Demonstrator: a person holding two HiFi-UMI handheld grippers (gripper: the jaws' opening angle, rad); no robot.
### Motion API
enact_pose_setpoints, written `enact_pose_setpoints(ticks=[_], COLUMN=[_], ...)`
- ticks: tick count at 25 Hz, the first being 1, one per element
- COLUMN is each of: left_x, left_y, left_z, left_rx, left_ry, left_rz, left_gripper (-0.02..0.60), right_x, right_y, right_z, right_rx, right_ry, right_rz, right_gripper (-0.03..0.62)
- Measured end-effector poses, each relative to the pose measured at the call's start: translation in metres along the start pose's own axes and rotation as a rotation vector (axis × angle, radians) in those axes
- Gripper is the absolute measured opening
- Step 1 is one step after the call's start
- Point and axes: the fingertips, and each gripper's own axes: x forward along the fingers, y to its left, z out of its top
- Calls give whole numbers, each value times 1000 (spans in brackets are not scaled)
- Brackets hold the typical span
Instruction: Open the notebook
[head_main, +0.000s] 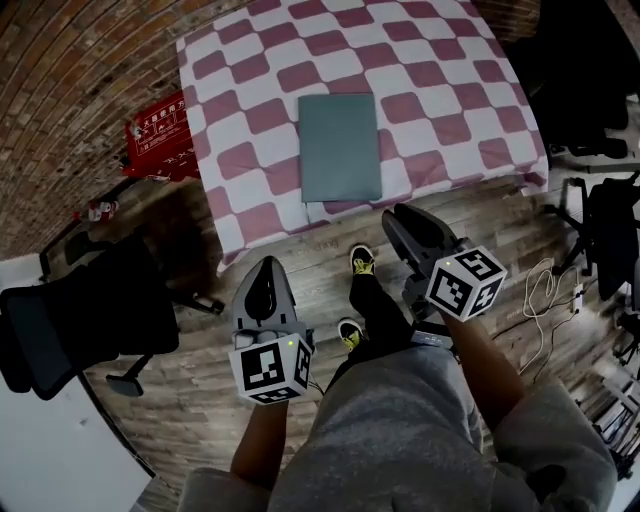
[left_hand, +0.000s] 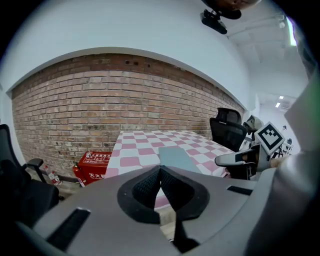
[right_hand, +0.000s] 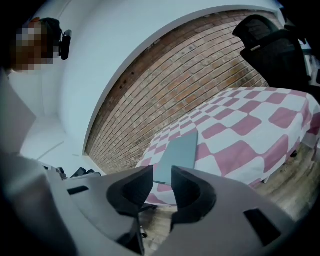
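The notebook (head_main: 339, 146) lies closed and flat on the table (head_main: 455, 130), near the table's front edge and about midway along it. Both grippers hang short of the table, over the floor. The left gripper (head_main: 265, 265) has its jaws together with nothing in them. The right gripper (head_main: 397, 216) has its jaws apart and empty, and its view looks along them toward the notebook.

The step in hand looks like the reach. To do it well, bring the right gripper low to the table's front edge, so that one jaw can slip under the cover alone at a free corner and not take the pages with it. I cannot tell which long side is the spine, so find that first. The closed left gripper can press the notebook against the table so it does not slide while the cover swings over.
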Motion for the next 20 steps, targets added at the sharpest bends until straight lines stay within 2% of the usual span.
enact_pose_setpoints(ticks=[7, 14, 20], left_x=[34, 67, 109], left_y=[-6, -8, 2], left_z=[-12, -14, -10], left_rx=[21, 19, 52], left_ry=[74, 105, 113], left_rz=[-28, -31, -22], left_gripper=[6, 6, 6], right_x=[32, 55, 64], right_y=[-28, -54, -57], right_z=[-14, -27, -30], right_rx=[64, 129, 106], right_ry=[44, 83, 118], right_rz=[-33, -95, -77], right_gripper=[114, 132, 135])
